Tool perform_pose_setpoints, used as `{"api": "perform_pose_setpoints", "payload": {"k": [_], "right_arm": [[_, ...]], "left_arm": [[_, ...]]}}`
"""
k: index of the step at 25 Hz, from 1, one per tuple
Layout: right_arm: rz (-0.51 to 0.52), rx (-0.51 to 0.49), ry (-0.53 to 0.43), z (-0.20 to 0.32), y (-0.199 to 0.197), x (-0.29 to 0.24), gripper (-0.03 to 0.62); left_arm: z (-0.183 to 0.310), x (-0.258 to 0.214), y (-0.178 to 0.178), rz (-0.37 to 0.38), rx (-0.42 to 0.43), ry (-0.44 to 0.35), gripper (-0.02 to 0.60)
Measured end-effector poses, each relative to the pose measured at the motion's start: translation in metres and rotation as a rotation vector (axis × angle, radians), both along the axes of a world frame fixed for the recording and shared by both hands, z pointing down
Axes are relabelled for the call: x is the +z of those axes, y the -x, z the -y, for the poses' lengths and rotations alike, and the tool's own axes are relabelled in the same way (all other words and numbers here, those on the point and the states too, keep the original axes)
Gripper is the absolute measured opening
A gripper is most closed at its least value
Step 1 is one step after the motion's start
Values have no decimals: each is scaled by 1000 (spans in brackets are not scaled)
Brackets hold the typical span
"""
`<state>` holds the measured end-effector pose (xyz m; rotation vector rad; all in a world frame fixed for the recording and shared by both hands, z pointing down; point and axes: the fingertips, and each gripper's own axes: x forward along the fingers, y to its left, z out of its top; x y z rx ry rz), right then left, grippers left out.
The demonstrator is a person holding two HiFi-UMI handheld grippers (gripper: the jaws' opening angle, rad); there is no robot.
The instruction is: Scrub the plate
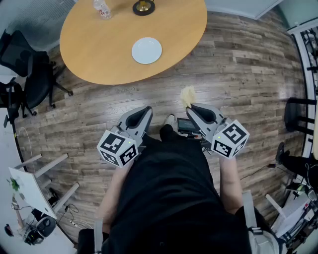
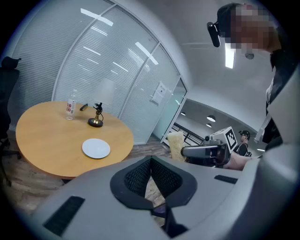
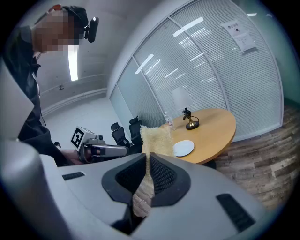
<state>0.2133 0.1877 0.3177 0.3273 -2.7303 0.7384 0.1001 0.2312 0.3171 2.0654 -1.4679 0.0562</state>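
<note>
Back from the round wooden surface [image 1: 94,49], on the plank floor [image 1: 248,69], stood with both grippers raised side by side in front of a black-clad body. Pointed both a little downward, toward the surface.

Held the left gripper [image 2: 151,160] with its fingers [image 2: 136,176] brought together at the tips and gripping nothing. Held the right gripper [image 3: 146,158] with its fingers [image 3: 161,176] clamped on a pale yellow, fuzzy scrubbing cloth [image 3: 153,137], with the fluffy end standing up past the fingertips and a ribbed tail running back between the pads.

Found the white plate [image 1: 146,50] lying flat on the surface, near the edge closest to the grippers. Had it well apart from both grippers and from the cloth, touched by neither.

Noted, further back on the surface, a clear labelled bottle [image 1: 102,8] standing upright. Noted near it a small dark figurine on a round black-and-gold base [image 1: 143,7]. Found both well apart from the plate.

Noted black office chairs [image 1: 30,74] on the floor at the left of the surface in the head view. Made out a curved glass wall with blinds [image 2: 93,61] behind the surface in the two gripper views.
</note>
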Motion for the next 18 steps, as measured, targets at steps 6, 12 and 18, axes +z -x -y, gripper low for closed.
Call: {"api": "perform_pose_setpoints", "payload": {"k": [6,12,18], "right_arm": [[10,29,-20,2,-8,-2,35],[10,28,7,-7,-14,2,37],[-3,28,42,-11,-21,14,37]], "left_arm": [[-1,1,-9,5,13,3,14],[-6,4,-23,-35,12,10,14],[-12,10,-24,-80,-21,18,14]]}}
